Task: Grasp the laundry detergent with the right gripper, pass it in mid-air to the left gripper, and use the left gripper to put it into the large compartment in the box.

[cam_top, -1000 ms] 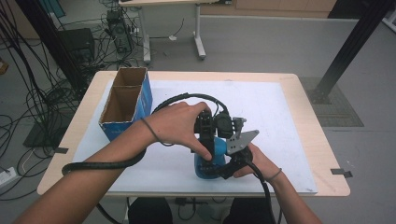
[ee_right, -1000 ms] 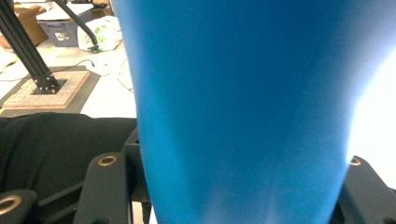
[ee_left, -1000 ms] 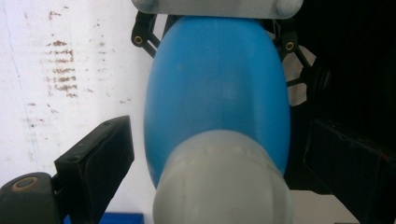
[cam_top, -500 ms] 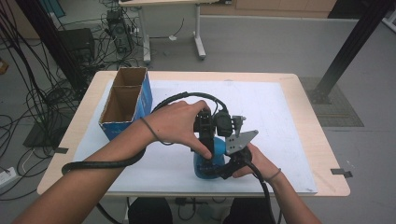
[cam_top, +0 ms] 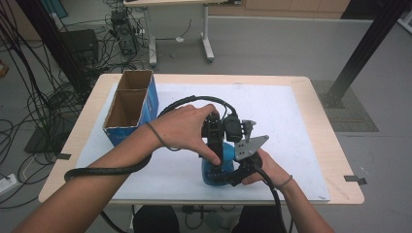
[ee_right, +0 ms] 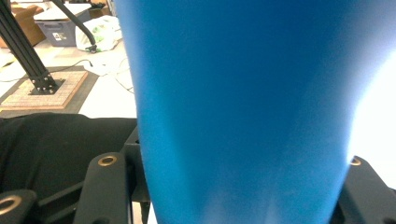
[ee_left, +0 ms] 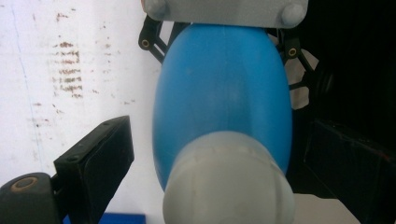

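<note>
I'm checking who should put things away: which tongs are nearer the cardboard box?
Left. The left tongs sit over the blue bottle, on the side facing the cardboard box; the right tongs grip the bottle farther from the box.

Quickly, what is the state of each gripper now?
Left gripper: open, jaws around the bottle's cap.
Right gripper: shut on the bottle.

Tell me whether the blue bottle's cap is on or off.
On: in the left gripper view a grey-white cap sits over the blue bottle neck.
</note>
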{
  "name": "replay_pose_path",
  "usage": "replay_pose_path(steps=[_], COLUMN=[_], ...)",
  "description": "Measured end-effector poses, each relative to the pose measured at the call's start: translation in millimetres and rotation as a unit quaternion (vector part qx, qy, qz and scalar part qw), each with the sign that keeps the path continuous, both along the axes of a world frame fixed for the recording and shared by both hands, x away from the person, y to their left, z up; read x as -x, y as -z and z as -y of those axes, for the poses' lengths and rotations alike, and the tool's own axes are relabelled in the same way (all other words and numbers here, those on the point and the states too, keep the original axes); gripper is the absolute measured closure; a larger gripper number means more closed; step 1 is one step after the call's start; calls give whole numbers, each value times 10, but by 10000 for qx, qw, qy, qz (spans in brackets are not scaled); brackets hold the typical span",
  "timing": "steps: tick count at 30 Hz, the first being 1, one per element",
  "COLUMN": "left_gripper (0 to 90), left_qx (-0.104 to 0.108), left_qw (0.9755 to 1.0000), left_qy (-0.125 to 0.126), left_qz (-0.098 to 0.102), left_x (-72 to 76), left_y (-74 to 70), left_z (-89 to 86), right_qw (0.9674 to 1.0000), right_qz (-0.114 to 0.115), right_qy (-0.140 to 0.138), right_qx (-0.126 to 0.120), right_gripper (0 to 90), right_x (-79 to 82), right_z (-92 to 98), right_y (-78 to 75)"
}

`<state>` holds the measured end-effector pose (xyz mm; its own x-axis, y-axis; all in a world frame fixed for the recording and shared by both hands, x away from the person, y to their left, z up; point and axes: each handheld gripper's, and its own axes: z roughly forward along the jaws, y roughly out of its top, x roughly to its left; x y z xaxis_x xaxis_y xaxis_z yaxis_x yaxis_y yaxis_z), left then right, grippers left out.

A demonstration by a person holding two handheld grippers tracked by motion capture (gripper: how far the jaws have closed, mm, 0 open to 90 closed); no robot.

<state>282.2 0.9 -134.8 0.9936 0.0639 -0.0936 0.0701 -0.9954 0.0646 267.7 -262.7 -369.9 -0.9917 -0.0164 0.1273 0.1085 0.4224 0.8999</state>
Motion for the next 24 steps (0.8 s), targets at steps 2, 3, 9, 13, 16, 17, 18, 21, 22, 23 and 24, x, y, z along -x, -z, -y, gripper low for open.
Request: replay_pose_path(steps=[2,3,9,13,16,17,18,21,22,23,24], left_gripper=[86,86,89,89,88,88,88,88,89,90,90], left_qx=[0,0,-3,-7,4,11,8,2,-3,3,3], left_qw=[10000,10000,10000,10000,10000,10000,10000,10000,10000,10000,10000], left_qy=[-7,0,-10,20,26,20,24,-5,-9,-8,-8], left_qz=[17,-10,-2,19,38,32,41,48,51,27,27], left_x=[6,-2,3,10,16,16,18,22,23,15,15], left_y=[-2,-2,2,-10,-13,-12,-12,-7,-5,-1,-1], left_z=[0,1,7,13,7,2,2,-1,0,-3,-3], right_qw=[10000,10000,10000,10000,10000,10000,10000,10000,10000,10000,10000], right_qz=[7,11,21,34,39,28,37,41,54,48,48], right_qy=[14,9,21,17,25,31,27,23,19,19,19], right_qx=[8,14,2,1,12,36,48,41,40,36,36], right_gripper=[416,417,416,417,416,416,416,417,416,416,416], right_x=[5,2,1,0,-1,2,4,6,8,8,8], right_z=[-1,-1,7,3,-1,-2,-5,-6,-8,-9,-9], right_y=[-5,-6,-10,-13,-14,-22,-27,-27,-29,-29,-29])
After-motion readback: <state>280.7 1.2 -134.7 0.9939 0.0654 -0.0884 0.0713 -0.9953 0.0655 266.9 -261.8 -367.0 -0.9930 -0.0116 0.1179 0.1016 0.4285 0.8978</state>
